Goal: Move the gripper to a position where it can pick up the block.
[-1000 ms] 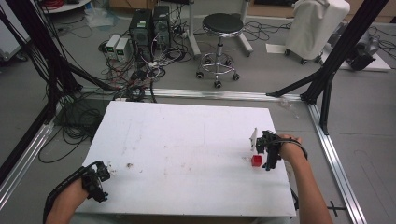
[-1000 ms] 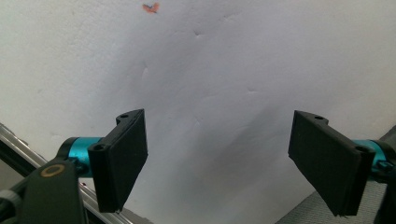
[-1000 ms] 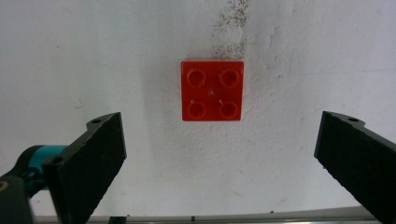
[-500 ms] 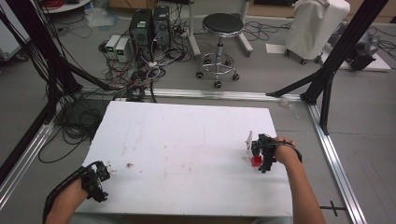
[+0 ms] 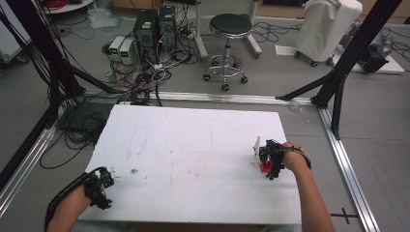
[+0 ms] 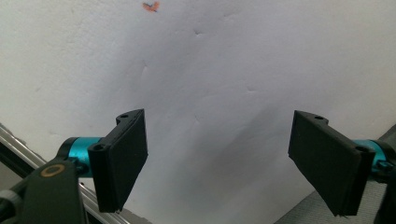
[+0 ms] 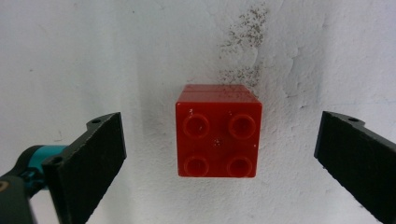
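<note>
right gripper view: red brick point(image 7: 218, 132) sits studs-up, square, no lettering readable, between wide-spread jaws of the right gripper point(image 7: 224, 158), touching neither. on the white table point(image 5: 193, 145) it's at four o'clock. left gripper point(image 6: 217, 163) gapes wide at seven o'clock. stool point(image 5: 231, 29) and cables beyond, twelve o'clock.

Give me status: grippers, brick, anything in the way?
Both grippers open: right straddling red brick, no contact; left idle over bare table. Nothing in the way.

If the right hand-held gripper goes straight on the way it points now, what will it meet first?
Probably the red brick: it lies centred between the open jaws of the right hand-held gripper, on the white table. How far off it is stays unclear.
</note>
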Demonstrator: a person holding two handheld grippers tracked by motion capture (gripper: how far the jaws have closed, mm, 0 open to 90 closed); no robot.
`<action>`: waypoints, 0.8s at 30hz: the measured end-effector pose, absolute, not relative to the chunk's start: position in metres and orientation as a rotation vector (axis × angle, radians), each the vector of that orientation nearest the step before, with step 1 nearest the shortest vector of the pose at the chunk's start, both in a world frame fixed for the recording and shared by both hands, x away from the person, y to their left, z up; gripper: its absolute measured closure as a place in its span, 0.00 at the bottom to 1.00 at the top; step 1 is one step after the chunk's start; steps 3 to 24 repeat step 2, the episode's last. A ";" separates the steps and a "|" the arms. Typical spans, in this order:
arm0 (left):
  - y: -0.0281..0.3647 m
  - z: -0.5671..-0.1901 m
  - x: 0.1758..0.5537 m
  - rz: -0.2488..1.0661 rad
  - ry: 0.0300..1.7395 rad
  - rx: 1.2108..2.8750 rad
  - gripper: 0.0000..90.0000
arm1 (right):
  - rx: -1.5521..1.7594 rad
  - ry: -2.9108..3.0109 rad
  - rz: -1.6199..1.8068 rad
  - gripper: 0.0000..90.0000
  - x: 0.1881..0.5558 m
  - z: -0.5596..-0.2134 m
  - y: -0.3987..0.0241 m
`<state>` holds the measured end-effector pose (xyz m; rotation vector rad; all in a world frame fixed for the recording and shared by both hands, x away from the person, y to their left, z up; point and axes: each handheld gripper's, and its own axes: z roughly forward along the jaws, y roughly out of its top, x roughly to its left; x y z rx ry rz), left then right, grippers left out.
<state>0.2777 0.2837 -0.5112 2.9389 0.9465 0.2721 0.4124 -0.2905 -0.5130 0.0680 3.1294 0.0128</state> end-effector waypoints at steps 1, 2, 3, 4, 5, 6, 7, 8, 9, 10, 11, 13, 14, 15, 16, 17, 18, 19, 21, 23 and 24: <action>0.284 -0.511 0.278 0.272 0.949 2.935 0.22 | 0.069 3.127 0.010 0.01 0.412 -0.513 -0.290; 0.284 -0.511 0.278 0.272 0.949 2.935 0.22 | 0.068 3.128 0.013 0.01 0.411 -0.513 -0.290; 0.284 -0.511 0.278 0.272 0.949 2.935 0.22 | 0.068 3.128 0.013 0.01 0.411 -0.513 -0.290; 0.284 -0.511 0.278 0.272 0.949 2.935 0.22 | 0.068 3.128 0.013 0.01 0.411 -0.513 -0.290; 0.284 -0.511 0.278 0.272 0.949 2.935 0.22 | 0.068 3.128 0.013 0.01 0.411 -0.513 -0.290; 0.284 -0.511 0.278 0.272 0.949 2.935 0.22 | 0.068 3.128 0.013 0.01 0.411 -0.513 -0.290; 0.284 -0.511 0.278 0.272 0.949 2.935 0.22 | 0.068 3.128 0.013 0.01 0.411 -0.513 -0.290; 0.284 -0.511 0.278 0.272 0.949 2.935 0.22 | 0.068 3.128 0.013 0.01 0.411 -0.513 -0.290; 0.284 -0.511 0.278 0.272 0.949 2.935 0.22 | 0.068 3.128 0.013 0.01 0.411 -0.513 -0.290; 0.284 -0.511 0.278 0.272 0.949 2.935 0.22 | 0.068 3.128 0.013 0.01 0.411 -0.513 -0.290; 0.284 -0.511 0.278 0.272 0.949 2.935 0.22 | 0.068 3.128 0.013 0.01 0.411 -0.513 -0.290; 0.284 -0.511 0.278 0.272 0.949 2.935 0.22 | 0.068 3.128 0.013 0.01 0.411 -0.513 -0.290; 0.284 -0.511 0.278 0.272 0.949 2.935 0.22 | 0.068 3.128 0.013 0.01 0.411 -0.513 -0.290; 0.284 -0.511 0.278 0.272 0.949 2.935 0.22 | 0.068 3.128 0.013 0.01 0.411 -0.513 -0.290; 0.284 -0.511 0.278 0.272 0.949 2.935 0.22 | 0.068 3.128 0.013 0.01 0.411 -0.513 -0.290; 0.284 -0.511 0.278 0.272 0.949 2.935 0.22 | 0.068 3.128 0.013 0.01 0.411 -0.513 -0.290; 0.284 -0.511 0.278 0.272 0.949 2.935 0.22 | 0.068 3.128 0.013 0.01 0.411 -0.513 -0.290; 0.284 -0.511 0.278 0.272 0.949 2.935 0.22 | 0.068 3.128 0.013 0.01 0.411 -0.513 -0.290; 0.284 -0.511 0.278 0.272 0.949 2.935 0.22 | 0.068 3.128 0.013 0.01 0.411 -0.513 -0.290; 0.284 -0.511 0.278 0.272 0.949 2.935 0.22 | 0.068 3.128 0.013 0.01 0.411 -0.513 -0.290; 0.284 -0.511 0.278 0.272 0.949 2.935 0.22 | 0.068 3.128 0.013 0.01 0.411 -0.513 -0.290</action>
